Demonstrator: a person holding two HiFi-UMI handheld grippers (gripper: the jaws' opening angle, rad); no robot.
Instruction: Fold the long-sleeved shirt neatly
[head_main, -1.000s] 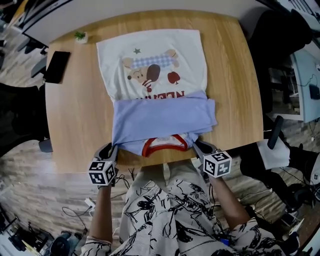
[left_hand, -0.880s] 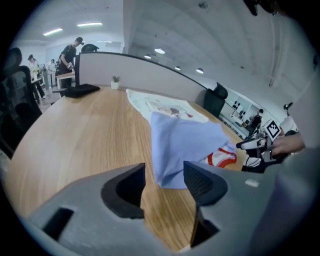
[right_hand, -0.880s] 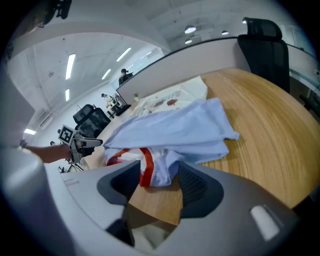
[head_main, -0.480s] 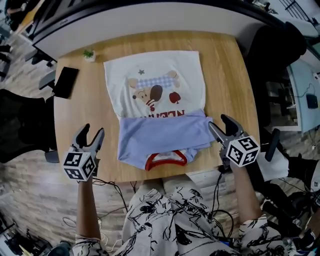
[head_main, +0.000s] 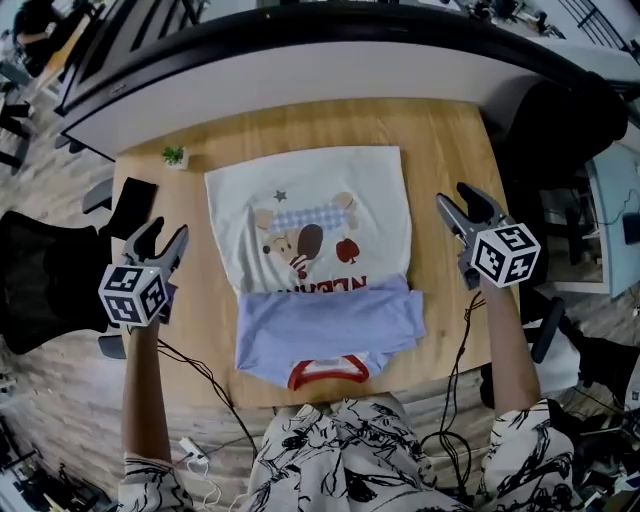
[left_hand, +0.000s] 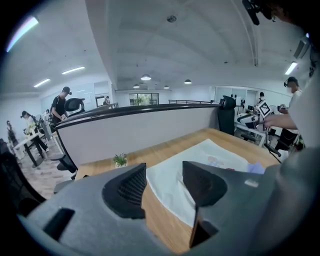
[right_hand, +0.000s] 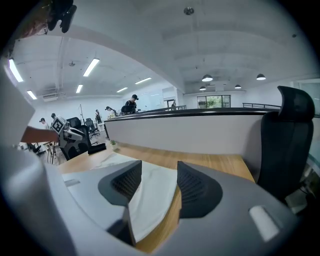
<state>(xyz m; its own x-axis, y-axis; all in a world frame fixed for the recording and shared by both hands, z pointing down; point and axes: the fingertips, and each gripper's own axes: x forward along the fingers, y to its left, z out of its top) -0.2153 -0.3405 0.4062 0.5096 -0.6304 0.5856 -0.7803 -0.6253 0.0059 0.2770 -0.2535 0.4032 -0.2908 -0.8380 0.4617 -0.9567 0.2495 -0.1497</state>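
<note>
A white long-sleeved shirt (head_main: 310, 210) with a cartoon print lies flat on the wooden table (head_main: 450, 150), its pale blue sleeves (head_main: 328, 322) folded across the near part and a red collar (head_main: 326, 372) at the front edge. My left gripper (head_main: 160, 240) hovers off the shirt's left side, jaws apart and closing, nothing between them. My right gripper (head_main: 460, 200) is raised to the shirt's right, jaws apart and closing, also empty. The shirt's edge (left_hand: 170, 180) shows beyond the left fingers (left_hand: 127, 190), and the shirt (right_hand: 150, 195) lies past the right jaws in the right gripper view.
A black phone (head_main: 130, 205) and a small potted plant (head_main: 174, 156) sit at the table's far left. A grey partition (head_main: 300, 70) runs along the far edge. A black office chair (head_main: 560, 140) stands at the right. Cables (head_main: 190, 370) hang below the front edge.
Both grippers have let go of the shirt's near corners, opened, and risen outward and away to either side of the shirt. The shirt stays folded as it was.
</note>
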